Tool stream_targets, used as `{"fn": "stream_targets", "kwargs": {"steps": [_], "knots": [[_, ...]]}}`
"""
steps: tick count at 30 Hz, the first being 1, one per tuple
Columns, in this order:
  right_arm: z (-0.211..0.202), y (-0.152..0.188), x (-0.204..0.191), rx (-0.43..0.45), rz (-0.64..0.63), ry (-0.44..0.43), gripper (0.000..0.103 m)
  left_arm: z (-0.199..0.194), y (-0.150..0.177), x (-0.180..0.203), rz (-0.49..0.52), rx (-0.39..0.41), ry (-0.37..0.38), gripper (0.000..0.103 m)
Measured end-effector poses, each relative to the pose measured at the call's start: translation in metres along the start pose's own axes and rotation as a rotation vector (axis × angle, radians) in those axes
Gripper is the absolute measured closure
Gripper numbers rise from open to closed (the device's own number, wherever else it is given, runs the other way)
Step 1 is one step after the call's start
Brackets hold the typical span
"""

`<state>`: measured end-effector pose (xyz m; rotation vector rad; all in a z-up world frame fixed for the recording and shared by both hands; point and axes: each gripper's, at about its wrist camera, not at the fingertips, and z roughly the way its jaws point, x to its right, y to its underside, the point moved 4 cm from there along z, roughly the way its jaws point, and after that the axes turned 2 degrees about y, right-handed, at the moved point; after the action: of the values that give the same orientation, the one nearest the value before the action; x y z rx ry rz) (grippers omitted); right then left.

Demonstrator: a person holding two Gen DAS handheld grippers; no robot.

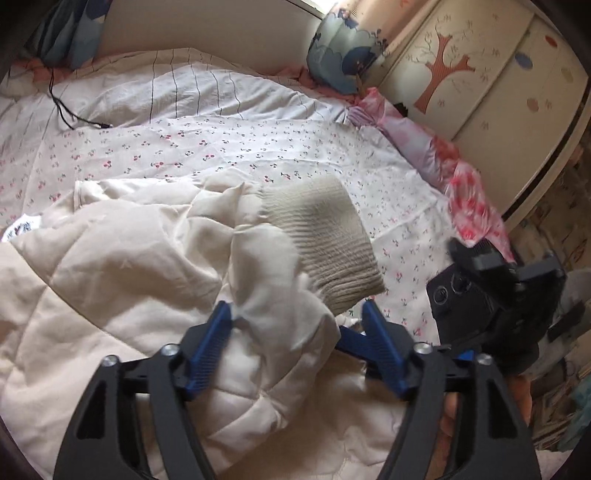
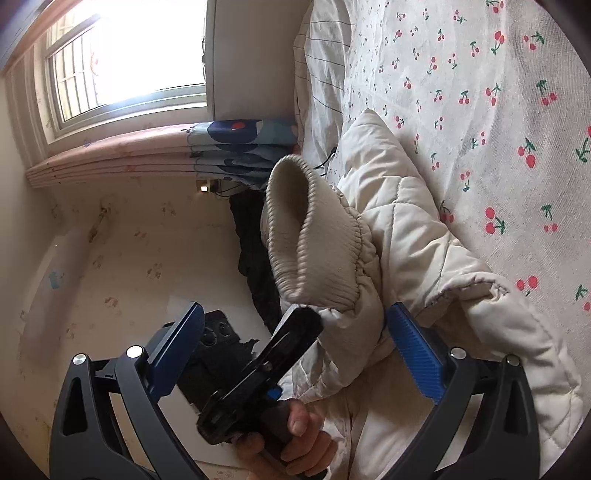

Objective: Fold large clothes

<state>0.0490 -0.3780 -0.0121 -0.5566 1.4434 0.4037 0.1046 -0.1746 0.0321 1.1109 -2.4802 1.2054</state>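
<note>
No brand or readable text anywhere; 1 white tag with dark print [image 1: 22,227] pokes out at the jacket's edge, too blurred to read.

1 cream quilted jacket [image 1: 122,280] lies crumpled on the bed, on the cherry-print sheet [image 1: 229,147]. 1 sleeve with a ribbed knit cuff [image 1: 328,243] sticks up near both tools.

Left gripper [image 1: 297,317]: jaws wide apart, sleeve fabric bunched between the 2 blue pads, not pinched. Right gripper [image 2: 295,332]: jaws also spread wide; its right-hand pad [image 2: 413,350] touches the sleeve just below the cuff, the other pad stands clear of the cloth. In the right wrist view the left tool's black body and the hand [image 2: 295,432] holding it sit between the fingers and block part of the jacket. In the left wrist view the right tool shows as a dark blurred mass at the right edge.

Around: 1 striped white duvet [image 1: 207,92] beyond the sheet, 1 black cable [image 1: 70,110] lying across it, 1 pink floral blanket [image 1: 454,177] along the bed's edge, 2 blue-patterned cushions at the head, one [image 1: 343,48] and another [image 1: 70,33]. 1 cream wardrobe [image 1: 480,74] with a tree motif stands beside the bed. 1 bright window [image 2: 122,59] above a pink ledge, a dark garment [image 2: 255,251] hanging below it, 1 wall socket [image 2: 207,184] with something plugged in.
</note>
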Motion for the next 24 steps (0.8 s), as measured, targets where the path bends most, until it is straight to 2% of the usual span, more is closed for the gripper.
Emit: {"fn": "stream_targets", "kwargs": {"steps": [2,4,5,7,9,10,11,12,14,15,17,18,19,20,21,22,23,24], "knots": [[0.008,0.002,0.0,-0.014,-0.014,0.01,0.007,-0.009,0.002,0.004,0.033,-0.007,-0.018,0.026],[0.016,0.002,-0.001,-0.027,-0.026,0.018,0.007,-0.037,0.006,0.006,0.065,0.013,-0.041,0.024],[0.019,0.001,-0.002,-0.033,-0.037,0.029,0.007,-0.05,0.006,0.003,0.072,0.029,-0.053,0.019],[0.025,-0.002,-0.002,-0.034,-0.07,0.062,0.007,-0.083,0.012,-0.01,0.075,0.07,-0.109,0.015],[0.034,-0.009,0.001,-0.039,-0.085,0.085,0.009,-0.114,0.019,-0.039,0.037,0.095,-0.183,0.012],[0.039,-0.011,0.002,-0.037,-0.096,0.091,0.026,-0.126,0.023,-0.058,-0.001,0.101,-0.226,0.012],[0.045,-0.013,0.0,-0.031,-0.133,0.116,0.061,-0.136,0.028,-0.081,-0.049,0.102,-0.266,0.012],[0.049,-0.013,-0.001,-0.026,-0.186,0.176,0.073,-0.147,0.035,-0.108,-0.112,0.101,-0.308,0.012],[0.054,-0.01,-0.023,-0.002,-0.291,0.215,0.076,-0.171,0.048,-0.154,-0.238,0.112,-0.372,0.012],[0.054,-0.007,-0.042,0.018,-0.373,0.225,0.077,-0.183,0.052,-0.168,-0.286,0.143,-0.369,0.012],[0.048,-0.002,-0.08,0.078,-0.523,0.234,0.078,-0.213,0.056,-0.182,-0.339,0.262,-0.334,0.012],[0.046,-0.003,-0.091,0.102,-0.557,0.242,0.078,-0.225,0.056,-0.187,-0.352,0.313,-0.326,0.012],[0.047,-0.007,-0.093,0.113,-0.564,0.261,0.078,-0.228,0.057,-0.193,-0.364,0.331,-0.339,0.011],[0.053,-0.015,-0.084,0.096,-0.544,0.301,0.078,-0.226,0.059,-0.2,-0.38,0.323,-0.357,0.009],[0.062,-0.023,-0.067,0.059,-0.515,0.364,0.078,-0.215,0.062,-0.212,-0.409,0.276,-0.381,0.009],[0.077,-0.03,-0.036,-0.019,-0.471,0.472,0.075,-0.197,0.068,-0.225,-0.437,0.187,-0.404,0.009],[0.083,-0.033,-0.009,-0.081,-0.41,0.525,0.075,-0.179,0.076,-0.238,-0.448,0.087,-0.443,0.009],[0.08,-0.034,0.013,-0.117,-0.325,0.486,0.074,-0.17,0.082,-0.242,-0.434,0.033,-0.482,0.009]]}}
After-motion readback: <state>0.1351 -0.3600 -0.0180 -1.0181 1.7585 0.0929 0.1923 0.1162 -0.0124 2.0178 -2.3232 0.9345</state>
